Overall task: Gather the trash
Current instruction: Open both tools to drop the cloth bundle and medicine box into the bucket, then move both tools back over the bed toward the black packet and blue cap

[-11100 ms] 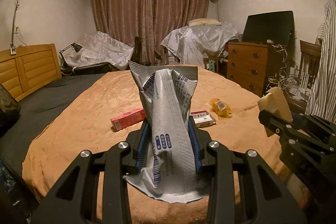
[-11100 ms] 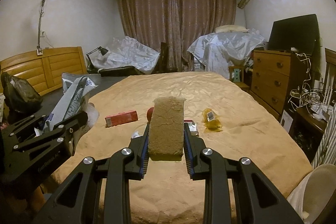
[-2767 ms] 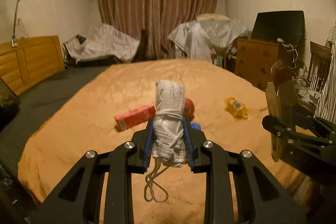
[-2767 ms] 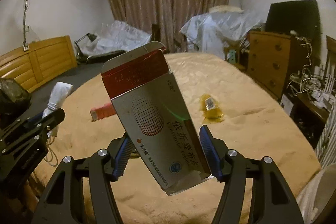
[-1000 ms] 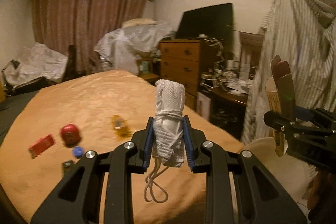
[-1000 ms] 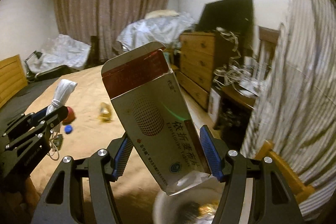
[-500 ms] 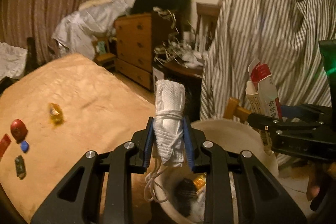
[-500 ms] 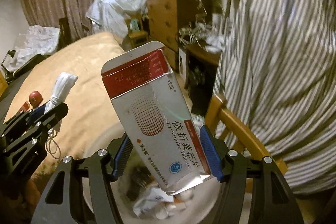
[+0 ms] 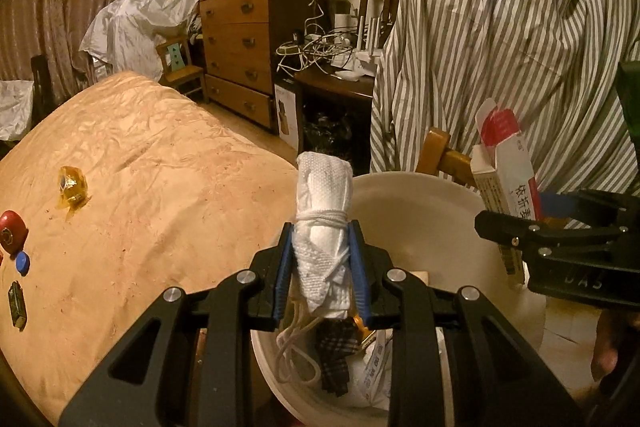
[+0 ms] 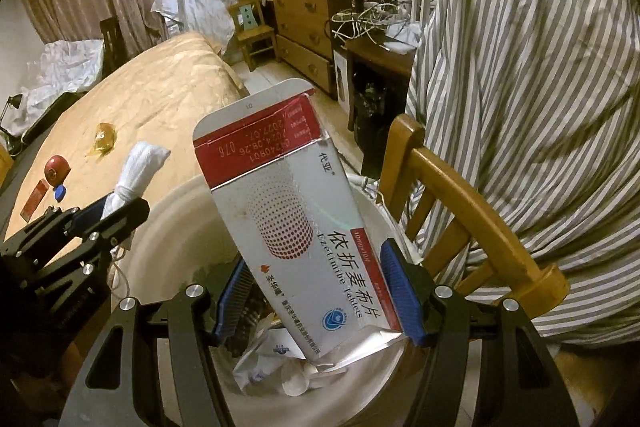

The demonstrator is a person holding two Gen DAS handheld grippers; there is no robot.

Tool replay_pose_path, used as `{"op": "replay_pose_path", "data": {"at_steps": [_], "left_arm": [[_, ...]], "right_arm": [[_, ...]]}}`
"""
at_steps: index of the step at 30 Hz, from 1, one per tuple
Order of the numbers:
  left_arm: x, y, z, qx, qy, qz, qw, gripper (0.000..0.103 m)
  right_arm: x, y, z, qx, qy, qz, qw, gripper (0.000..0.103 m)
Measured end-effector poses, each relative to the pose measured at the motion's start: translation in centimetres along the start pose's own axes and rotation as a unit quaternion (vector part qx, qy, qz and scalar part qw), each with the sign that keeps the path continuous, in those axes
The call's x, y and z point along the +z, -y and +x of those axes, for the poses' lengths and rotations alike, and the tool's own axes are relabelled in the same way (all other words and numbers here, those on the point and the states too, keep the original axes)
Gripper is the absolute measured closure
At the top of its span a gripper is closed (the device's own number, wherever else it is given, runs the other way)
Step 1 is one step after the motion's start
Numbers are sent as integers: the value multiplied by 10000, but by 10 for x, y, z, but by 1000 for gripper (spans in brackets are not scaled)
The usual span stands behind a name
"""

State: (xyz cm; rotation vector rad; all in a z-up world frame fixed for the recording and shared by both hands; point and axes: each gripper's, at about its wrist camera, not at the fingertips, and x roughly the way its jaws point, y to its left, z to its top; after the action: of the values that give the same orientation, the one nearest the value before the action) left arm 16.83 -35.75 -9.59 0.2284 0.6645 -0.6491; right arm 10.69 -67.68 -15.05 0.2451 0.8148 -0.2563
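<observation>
My left gripper [image 9: 322, 263] is shut on a rolled white face mask [image 9: 323, 223] whose ear loops dangle into a white trash bin [image 9: 420, 211]. My right gripper [image 10: 320, 287] is shut on a red and white medicine box [image 10: 296, 223], tilted over the same bin [image 10: 168, 235]. The bin holds wrappers and other trash. The right gripper with the box [image 9: 506, 179] shows at the right of the left wrist view; the left gripper with the mask [image 10: 136, 171] shows at the left of the right wrist view. Both grippers hover above the bin's opening.
The orange-covered bed [image 9: 140, 155] lies left of the bin, with a yellow wrapper [image 9: 72, 187], a red round object [image 9: 12, 231], a blue cap [image 9: 23, 263] and a small dark packet [image 9: 18, 303]. A wooden chair [image 10: 460, 203] draped with a striped shirt [image 10: 540, 67] stands right behind the bin.
Both grippers have swung from the bed to the bin and now hang lower over its opening. Each still holds its item.
</observation>
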Motion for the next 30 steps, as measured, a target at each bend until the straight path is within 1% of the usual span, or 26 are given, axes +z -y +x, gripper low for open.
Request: {"op": "replay_pose_path", "data": {"at_steps": [8, 17, 19, 21, 23, 24, 30], "left_arm": [[1, 2, 0, 25, 7, 12, 10000, 78], [0, 1, -2, 40, 20, 15, 10000, 77], [1, 0, -1, 49, -6, 16, 10000, 73], [1, -1, -2, 105, 26, 25, 9999, 56], [2, -2, -4, 149, 75, 28, 9999, 50], [1, -3, -4, 171, 92, 29, 9998, 48], [1, -8, -3, 205, 58, -31, 9998, 48]], "right_arm": [[-9, -10, 2, 70, -8, 39, 10000, 39], [-10, -10, 2, 82, -7, 60, 9999, 37], [-10, -11, 1, 96, -1, 72, 9999, 36], [-10, -10, 1, 111, 1, 113, 9999, 33], [-9, -9, -1, 112, 33, 157, 9998, 30], [-10, -8, -2, 90, 62, 174, 9998, 29], [-10, -6, -6, 107, 133, 240, 9996, 29]]}}
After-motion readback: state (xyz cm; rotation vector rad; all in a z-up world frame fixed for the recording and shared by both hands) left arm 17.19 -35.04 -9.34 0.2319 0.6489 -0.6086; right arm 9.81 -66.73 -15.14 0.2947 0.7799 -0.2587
